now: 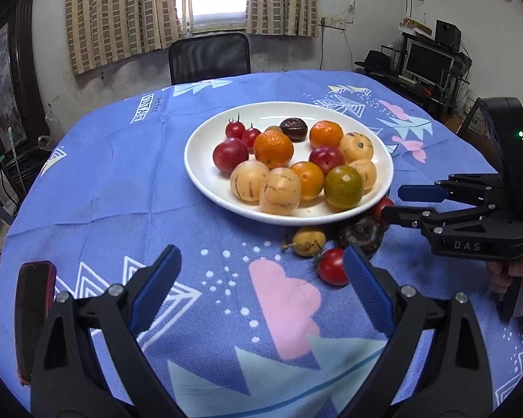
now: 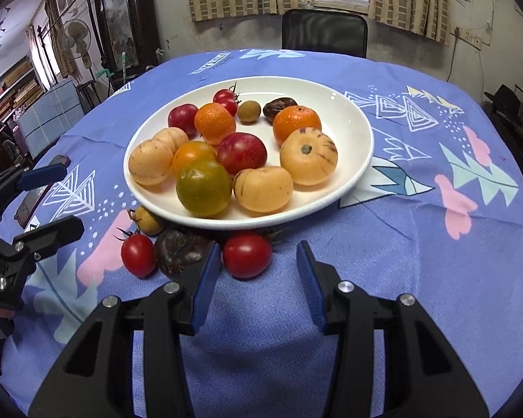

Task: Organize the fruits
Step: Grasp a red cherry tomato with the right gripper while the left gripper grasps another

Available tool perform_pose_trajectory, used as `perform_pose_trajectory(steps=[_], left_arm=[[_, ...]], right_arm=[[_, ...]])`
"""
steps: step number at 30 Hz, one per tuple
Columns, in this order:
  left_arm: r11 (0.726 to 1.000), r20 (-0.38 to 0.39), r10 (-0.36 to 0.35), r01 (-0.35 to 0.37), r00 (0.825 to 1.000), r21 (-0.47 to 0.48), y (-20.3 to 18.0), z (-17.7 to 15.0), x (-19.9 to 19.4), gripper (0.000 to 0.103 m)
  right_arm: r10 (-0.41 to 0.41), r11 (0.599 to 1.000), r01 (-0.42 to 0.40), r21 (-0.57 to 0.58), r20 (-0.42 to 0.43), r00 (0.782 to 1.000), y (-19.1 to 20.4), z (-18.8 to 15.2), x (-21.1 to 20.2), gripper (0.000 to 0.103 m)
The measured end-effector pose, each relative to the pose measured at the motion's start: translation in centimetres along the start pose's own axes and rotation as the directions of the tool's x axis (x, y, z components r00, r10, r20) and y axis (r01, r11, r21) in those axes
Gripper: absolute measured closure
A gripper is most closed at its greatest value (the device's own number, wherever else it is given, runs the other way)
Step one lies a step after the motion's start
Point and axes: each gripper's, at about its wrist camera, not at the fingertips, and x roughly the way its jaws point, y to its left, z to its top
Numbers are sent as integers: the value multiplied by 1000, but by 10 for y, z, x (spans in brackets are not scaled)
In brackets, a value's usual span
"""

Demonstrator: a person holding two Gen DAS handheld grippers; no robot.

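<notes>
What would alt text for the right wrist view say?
A white round plate piled with mixed fruit sits on a blue patterned tablecloth. The open right gripper points at a red cherry tomato lying loose before the plate.

- White plate [image 2: 361,160]: glossy, smooth glaze.
- Tabletop cloth [image 2: 383,250]: matt woven fabric, creased.
- Tomatoes [image 2: 247,255]: shiny smooth skin.
- Right hand-held gripper [image 2: 258,287]: matt black plastic, ribbed blue pads [image 2: 205,285], metal pins.
</notes>
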Motion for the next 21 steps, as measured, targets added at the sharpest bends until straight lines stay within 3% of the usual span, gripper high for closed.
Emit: perform_pose_trajectory(steps=[11,21], left_arm=[[1000,-2,-11,11,1000,-11,4,0,-1,7],[1000,-11,8,-8,1000,2,3,0,1,7]], right_arm=[[30,999,-30,32,-15,999,-2,4,9,66],[19,999,-19,28,-16,1000,1,6,11,66]])
